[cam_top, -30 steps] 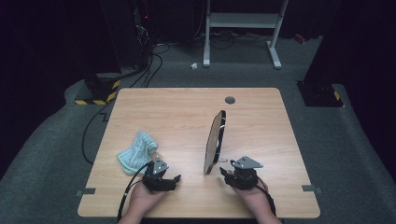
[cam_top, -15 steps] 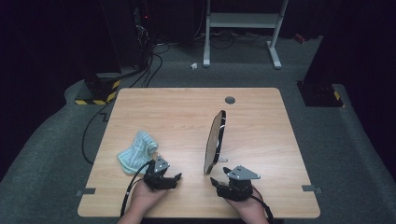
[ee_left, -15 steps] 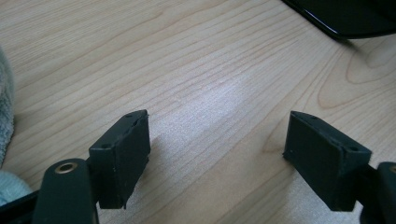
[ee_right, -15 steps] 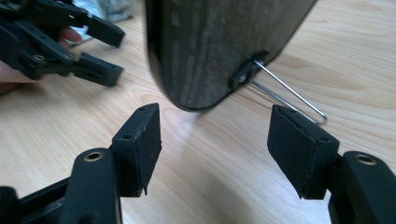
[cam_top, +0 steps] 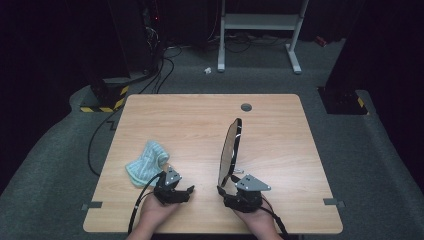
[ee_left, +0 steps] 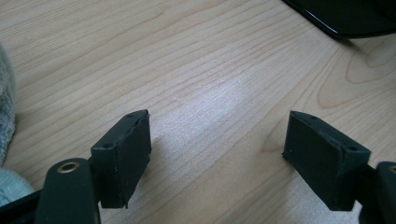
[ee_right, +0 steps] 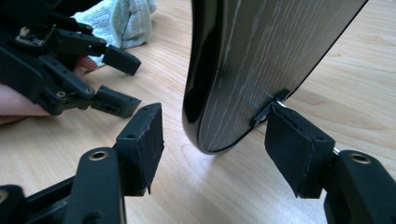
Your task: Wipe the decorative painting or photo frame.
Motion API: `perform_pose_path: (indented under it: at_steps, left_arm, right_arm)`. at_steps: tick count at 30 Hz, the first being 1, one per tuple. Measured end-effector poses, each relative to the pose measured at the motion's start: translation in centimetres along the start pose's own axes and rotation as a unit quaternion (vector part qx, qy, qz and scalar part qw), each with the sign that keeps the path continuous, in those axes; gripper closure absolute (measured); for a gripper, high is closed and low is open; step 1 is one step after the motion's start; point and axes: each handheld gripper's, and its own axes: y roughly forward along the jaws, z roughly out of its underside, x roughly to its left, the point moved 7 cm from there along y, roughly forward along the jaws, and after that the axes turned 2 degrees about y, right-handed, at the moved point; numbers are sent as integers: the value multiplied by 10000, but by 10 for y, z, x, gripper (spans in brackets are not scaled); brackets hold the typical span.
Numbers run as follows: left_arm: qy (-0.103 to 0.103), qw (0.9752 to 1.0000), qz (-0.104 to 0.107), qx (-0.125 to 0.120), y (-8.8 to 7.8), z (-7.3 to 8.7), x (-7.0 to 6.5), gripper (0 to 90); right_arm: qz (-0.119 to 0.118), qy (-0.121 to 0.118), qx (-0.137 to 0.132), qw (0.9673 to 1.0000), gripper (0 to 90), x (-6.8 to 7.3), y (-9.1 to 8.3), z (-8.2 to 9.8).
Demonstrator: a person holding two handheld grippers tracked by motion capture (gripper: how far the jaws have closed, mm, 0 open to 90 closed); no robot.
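Flanking mirror (ee_right: 261,60) base, right tool (ee_right: 215,140) (jaws apart).

From above I see the counter (cam_top: 200,120) evenly lit while the room around it sinks into darkness. Up close, a soft pale glare sits on the wood, shadows are faint, and nearby edges blur.
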Motion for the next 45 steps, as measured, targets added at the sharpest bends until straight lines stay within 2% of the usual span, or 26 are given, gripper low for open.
perform_pose_path:
  at_steps: [8,15,30,45]
  left_arm:
    - [-1,10000,-6,1,0,0,0,230]
    - [-9,10000,-9,1,0,0,0,230]
    - [19,10000,10,0,0,0,0,230]
    - [24,10000,10,-1,0,0,0,230]
  right_arm:
    - [90,-43,15,9999,415,-3,8,-3]
    - [144,-39,75,9999,416,-6,11,-1]
    - [284,46,51,9996,411,-16,1,4]
    - [444,161,24,9989,407,-34,-9,7]
